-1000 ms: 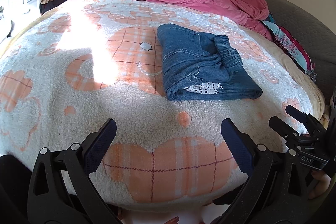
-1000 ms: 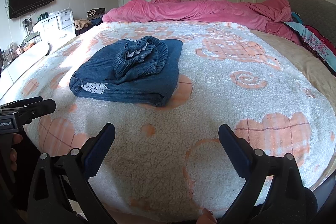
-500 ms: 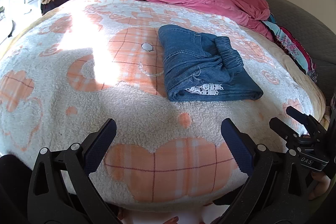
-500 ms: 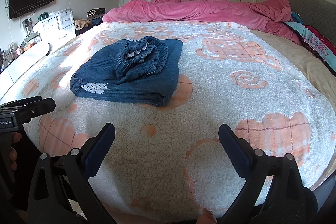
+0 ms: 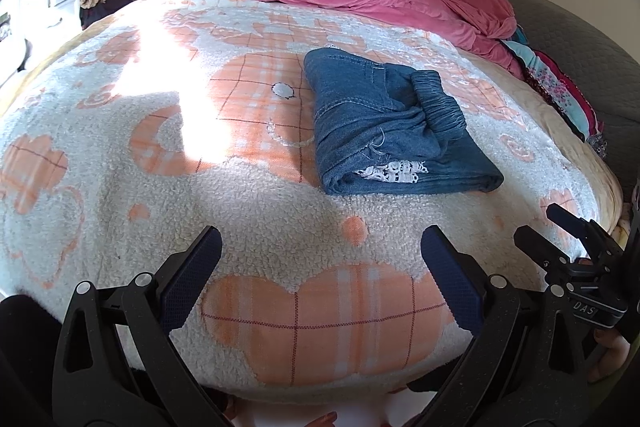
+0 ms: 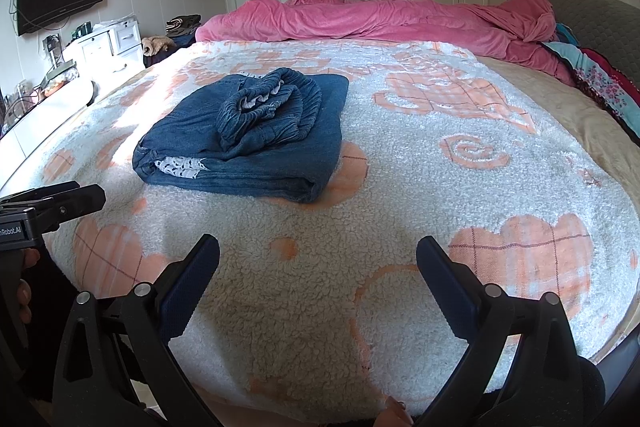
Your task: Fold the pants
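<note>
The blue denim pants [image 5: 384, 131] lie folded into a compact bundle on the white and orange fleece blanket [image 5: 120, 187], waistband bunched on top. They also show in the right wrist view [image 6: 256, 135], left of centre. My left gripper [image 5: 320, 251] is open and empty, held at the bed's near edge, well short of the pants. My right gripper [image 6: 318, 259] is open and empty, also at the near edge. Each gripper's body shows at the side of the other's view.
A crumpled pink duvet [image 6: 384, 23] lies across the far end of the bed. Colourful bedding [image 6: 600, 79] and a grey headboard [image 6: 580, 7] are at the right. A white dresser [image 6: 108, 47], a wall TV and wardrobes stand beyond the bed.
The left wrist view has shifted slightly, so the pants sit a little lower in it. The pants and both open grippers are otherwise unchanged.
</note>
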Available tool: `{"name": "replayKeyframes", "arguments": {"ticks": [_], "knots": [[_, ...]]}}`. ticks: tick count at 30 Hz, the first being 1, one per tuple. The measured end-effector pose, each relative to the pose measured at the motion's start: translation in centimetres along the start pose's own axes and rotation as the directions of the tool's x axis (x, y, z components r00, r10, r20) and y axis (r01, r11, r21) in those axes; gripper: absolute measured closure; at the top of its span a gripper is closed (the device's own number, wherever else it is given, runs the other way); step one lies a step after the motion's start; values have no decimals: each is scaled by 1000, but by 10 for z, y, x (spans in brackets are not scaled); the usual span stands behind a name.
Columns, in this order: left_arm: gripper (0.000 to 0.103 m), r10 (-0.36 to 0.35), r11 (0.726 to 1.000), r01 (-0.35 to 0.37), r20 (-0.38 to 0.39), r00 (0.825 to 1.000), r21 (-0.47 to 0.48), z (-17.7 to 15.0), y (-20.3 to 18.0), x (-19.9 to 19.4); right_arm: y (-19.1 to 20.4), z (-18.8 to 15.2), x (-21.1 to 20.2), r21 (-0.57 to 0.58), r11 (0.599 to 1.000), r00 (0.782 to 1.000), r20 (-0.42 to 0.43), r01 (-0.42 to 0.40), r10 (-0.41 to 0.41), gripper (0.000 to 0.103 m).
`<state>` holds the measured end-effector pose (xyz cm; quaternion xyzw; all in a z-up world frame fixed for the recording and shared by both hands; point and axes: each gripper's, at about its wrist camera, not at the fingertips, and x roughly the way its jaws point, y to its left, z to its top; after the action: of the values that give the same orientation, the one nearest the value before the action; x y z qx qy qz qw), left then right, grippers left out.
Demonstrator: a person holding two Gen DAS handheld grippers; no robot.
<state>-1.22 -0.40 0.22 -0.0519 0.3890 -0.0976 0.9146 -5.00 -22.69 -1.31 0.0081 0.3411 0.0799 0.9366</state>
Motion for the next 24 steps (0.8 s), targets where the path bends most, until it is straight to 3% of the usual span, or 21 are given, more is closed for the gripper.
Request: {"name": "replayKeyframes", "arguments": {"ticks": [24], "knots": [[9, 23, 1000, -23, -5, 1000, -8, 1, 0, 0, 0, 0, 1, 1, 1000, 1000, -1, 1, -1, 5]]}}
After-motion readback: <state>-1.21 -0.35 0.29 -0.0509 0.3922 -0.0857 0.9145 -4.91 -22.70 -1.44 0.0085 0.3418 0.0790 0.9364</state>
